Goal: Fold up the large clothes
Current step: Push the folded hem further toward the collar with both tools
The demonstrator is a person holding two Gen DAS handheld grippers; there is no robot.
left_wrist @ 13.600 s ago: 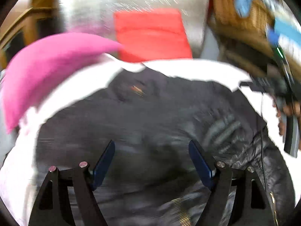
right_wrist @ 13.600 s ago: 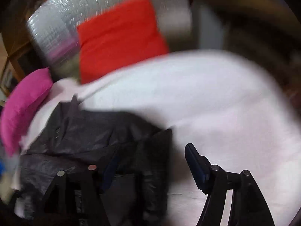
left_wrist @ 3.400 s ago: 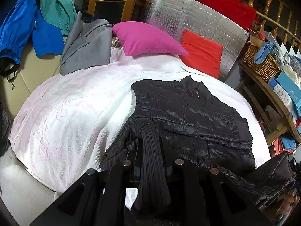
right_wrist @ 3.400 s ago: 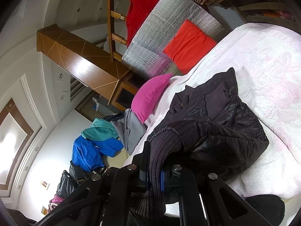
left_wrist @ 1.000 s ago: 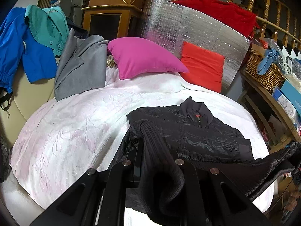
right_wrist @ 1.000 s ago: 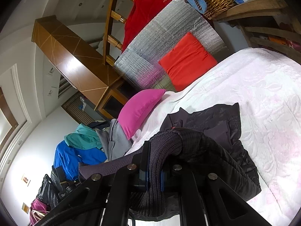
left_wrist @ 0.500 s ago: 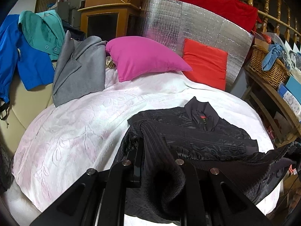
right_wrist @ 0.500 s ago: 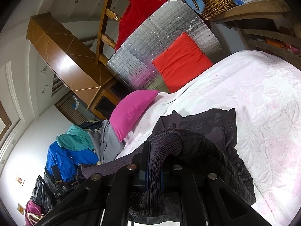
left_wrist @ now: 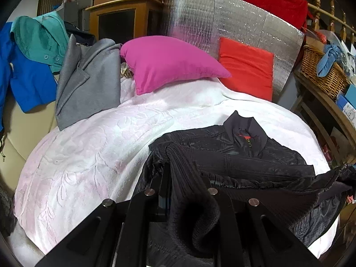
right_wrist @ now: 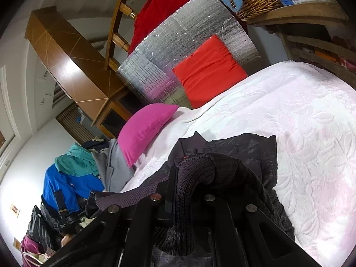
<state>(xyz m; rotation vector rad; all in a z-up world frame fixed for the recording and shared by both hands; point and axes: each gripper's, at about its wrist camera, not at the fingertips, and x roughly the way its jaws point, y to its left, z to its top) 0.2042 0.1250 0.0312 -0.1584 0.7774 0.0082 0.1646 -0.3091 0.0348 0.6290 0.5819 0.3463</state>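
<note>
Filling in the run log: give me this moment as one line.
step: folding hem toward collar | left gripper: shut on black jacket ribbed hem | right gripper: shut on hem | surface: white bedspread

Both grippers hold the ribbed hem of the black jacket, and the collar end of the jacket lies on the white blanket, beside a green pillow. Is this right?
Not quite: the pillow is pink, not green, as the left wrist view shows. The rest holds: the left gripper and right gripper are shut on the black jacket, whose collar end lies on the white blanket.
</note>
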